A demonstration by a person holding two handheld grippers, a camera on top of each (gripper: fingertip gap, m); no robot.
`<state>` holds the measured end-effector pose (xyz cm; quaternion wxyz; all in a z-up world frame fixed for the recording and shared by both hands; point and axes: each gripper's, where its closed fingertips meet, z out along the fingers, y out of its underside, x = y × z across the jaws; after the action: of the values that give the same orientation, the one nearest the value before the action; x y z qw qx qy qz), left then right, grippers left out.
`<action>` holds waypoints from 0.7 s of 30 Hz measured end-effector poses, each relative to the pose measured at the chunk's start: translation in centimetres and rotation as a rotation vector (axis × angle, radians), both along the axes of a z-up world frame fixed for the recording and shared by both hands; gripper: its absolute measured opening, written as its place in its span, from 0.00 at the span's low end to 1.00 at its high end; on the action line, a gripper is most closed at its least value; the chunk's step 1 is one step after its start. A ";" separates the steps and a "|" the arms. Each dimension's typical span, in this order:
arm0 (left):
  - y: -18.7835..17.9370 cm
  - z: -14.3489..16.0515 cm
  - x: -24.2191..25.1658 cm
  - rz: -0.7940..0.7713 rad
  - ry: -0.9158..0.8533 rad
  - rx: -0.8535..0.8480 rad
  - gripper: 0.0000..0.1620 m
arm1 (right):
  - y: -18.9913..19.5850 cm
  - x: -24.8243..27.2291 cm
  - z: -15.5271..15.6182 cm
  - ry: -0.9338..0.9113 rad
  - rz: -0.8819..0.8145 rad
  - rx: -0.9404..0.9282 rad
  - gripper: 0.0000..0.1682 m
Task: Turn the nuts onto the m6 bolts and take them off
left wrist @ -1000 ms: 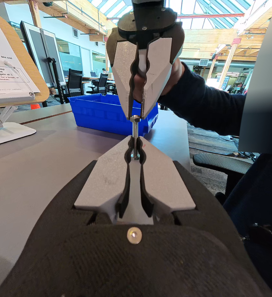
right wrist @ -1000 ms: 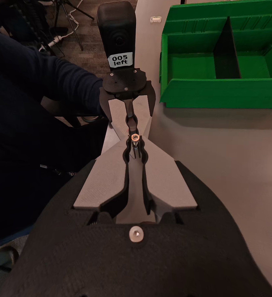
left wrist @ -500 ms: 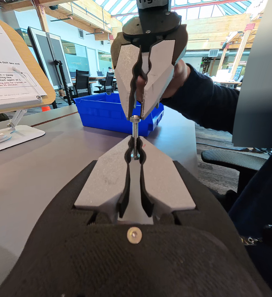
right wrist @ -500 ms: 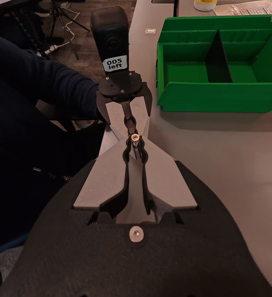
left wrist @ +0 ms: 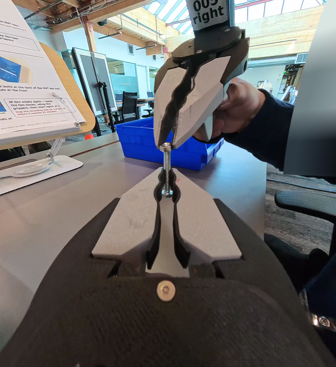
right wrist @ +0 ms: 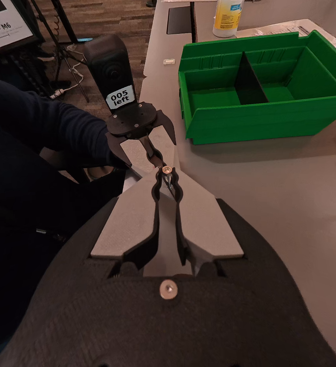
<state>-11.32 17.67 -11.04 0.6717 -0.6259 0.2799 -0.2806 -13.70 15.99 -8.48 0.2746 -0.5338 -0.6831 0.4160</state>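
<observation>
Left hand-held gripper — clamped bolt, sticker-labelled

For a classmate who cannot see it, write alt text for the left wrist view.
The left gripper clamps an upright bolt low on its thread, while the right gripper pinches the nut at its top. A blue bin sits behind on the grey table.
</observation>
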 end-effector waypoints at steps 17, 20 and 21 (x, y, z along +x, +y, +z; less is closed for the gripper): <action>0.4 0.0 -0.1 0.070 0.001 -0.006 0.01 | 0.5 -0.1 0.1 0.162 -0.087 -0.066 0.04; 0.4 -0.1 0.0 0.065 0.006 -0.007 0.01 | 0.4 0.0 0.0 0.158 -0.080 -0.072 0.04; 0.4 -0.1 0.0 0.063 0.006 -0.008 0.01 | 0.4 0.1 0.0 0.157 -0.079 -0.071 0.04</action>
<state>-11.30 18.07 -11.14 0.6770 -0.6378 0.2611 -0.2583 -13.65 16.43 -8.44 0.3244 -0.5353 -0.6226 0.4697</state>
